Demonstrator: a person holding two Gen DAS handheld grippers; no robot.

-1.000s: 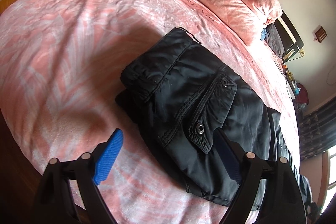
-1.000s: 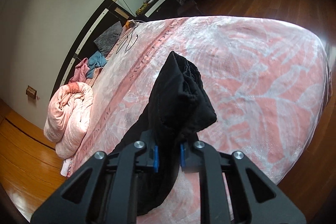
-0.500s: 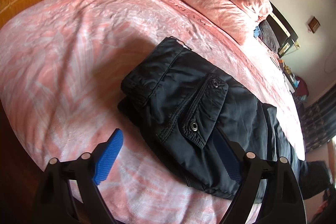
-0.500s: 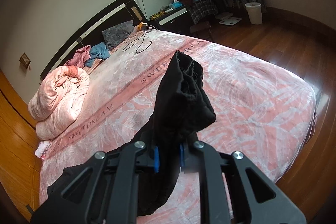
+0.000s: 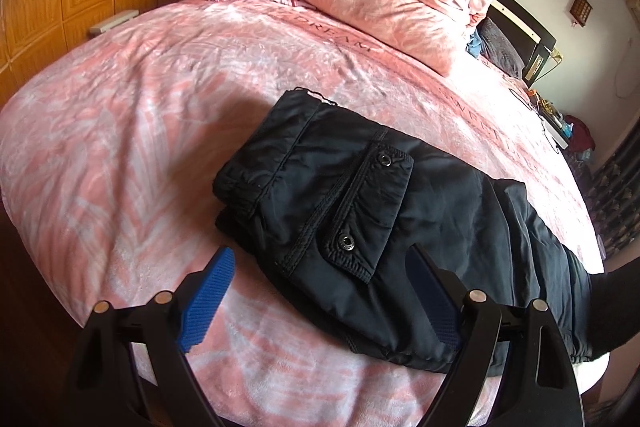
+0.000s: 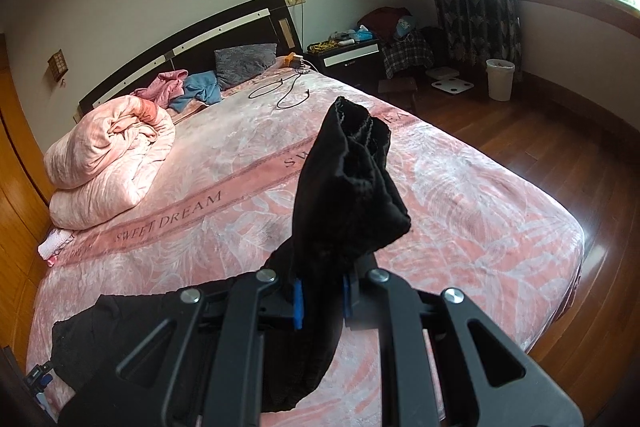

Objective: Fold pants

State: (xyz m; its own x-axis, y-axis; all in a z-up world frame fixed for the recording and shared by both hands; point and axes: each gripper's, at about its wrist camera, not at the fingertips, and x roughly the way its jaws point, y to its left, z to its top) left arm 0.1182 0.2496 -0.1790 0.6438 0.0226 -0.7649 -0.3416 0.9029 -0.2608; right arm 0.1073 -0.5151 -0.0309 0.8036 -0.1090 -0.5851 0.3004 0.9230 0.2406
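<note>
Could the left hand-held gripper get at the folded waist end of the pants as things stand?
Probably yes: the left hand-held gripper hangs open just above the pants, nothing lying between. The right hand-held gripper holds the leg end clear.

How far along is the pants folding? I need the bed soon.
Partly done. The waist end of the black pants lies doubled flat on the pink bedspread, snap pocket on top. In hand: the right claw is shut on the leg end, lifted off the bed. The left claw hovers open over the folded part, holding nothing. Left: lay the leg end over the stack and flatten it.
</note>
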